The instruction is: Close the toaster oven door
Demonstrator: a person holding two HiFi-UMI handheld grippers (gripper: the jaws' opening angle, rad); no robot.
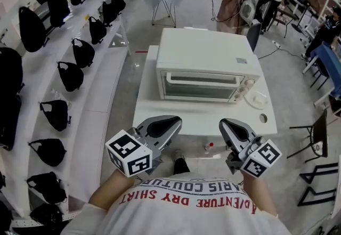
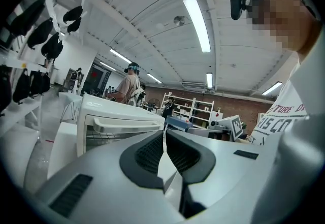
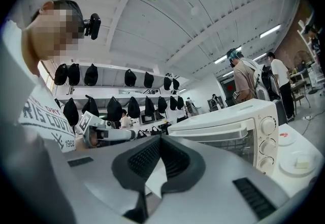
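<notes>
Now, toaster oven door [image 1: 198, 85] shut (rack [image 3: 236, 146] inside), left claw [image 1: 176, 122] clenched empty, right claw [image 1: 224, 123] likewise.

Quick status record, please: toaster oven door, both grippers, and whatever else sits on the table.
toaster oven: white, on the white table, front facing the person
door: looks closed, flush with the front, handle along its top
left gripper: jaws together, nothing between them, held short of the table's near edge
right gripper: jaws together, nothing between them, also clear of the oven
other: small white dish right of the oven
</notes>
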